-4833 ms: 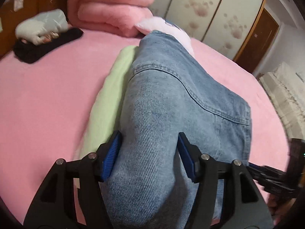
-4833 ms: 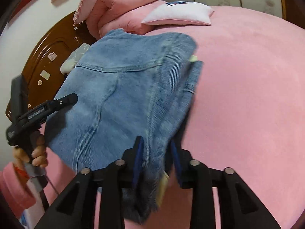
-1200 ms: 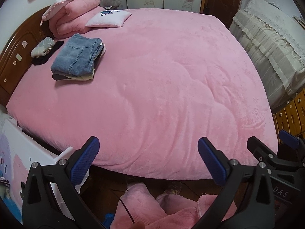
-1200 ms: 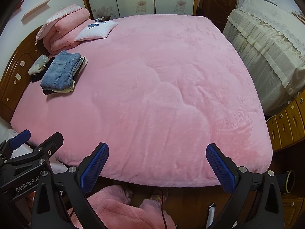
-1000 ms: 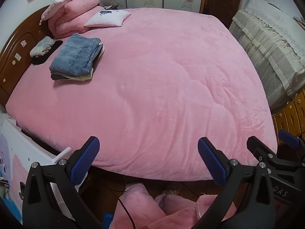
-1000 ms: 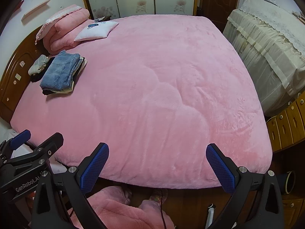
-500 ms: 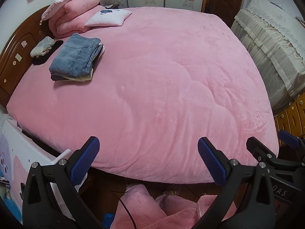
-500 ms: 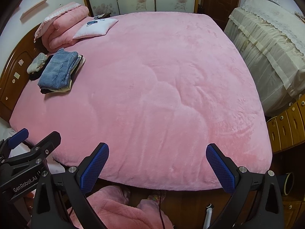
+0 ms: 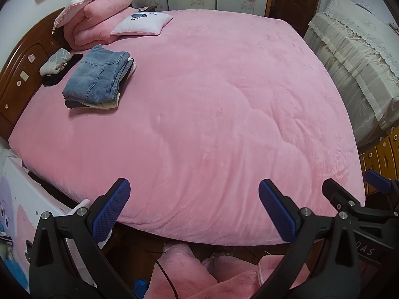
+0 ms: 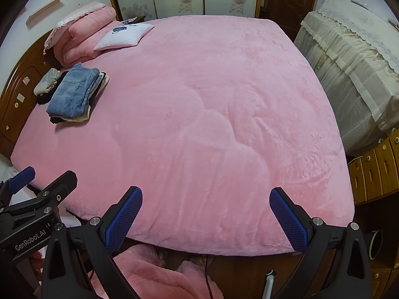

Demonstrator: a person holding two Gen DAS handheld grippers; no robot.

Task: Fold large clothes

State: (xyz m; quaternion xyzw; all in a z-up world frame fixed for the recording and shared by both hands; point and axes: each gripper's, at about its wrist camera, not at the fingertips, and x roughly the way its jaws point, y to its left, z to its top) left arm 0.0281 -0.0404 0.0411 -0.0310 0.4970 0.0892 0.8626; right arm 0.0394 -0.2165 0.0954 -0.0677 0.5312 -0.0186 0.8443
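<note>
Two tongs, both spread wide and holding nothing, hover over the near edge of a bed covered by a pink plush blanket (image 9: 224, 104): the left tongs (image 9: 194, 210) and the right tongs (image 10: 205, 218). One folded pair of blue jeans (image 9: 96, 76) tops a single small stack near the wooden headboard (image 9: 18, 74) at far left, resting on at least two other folded garments, one dark and one pale yellow. The jeans' long axis runs from the near left toward the far right, slanting up toward one white cushion (image 9: 142, 23). One folded pink quilt (image 9: 96, 15) sits behind that cushion. One grey bundle on dark cloth lies just left of the stack.
</note>
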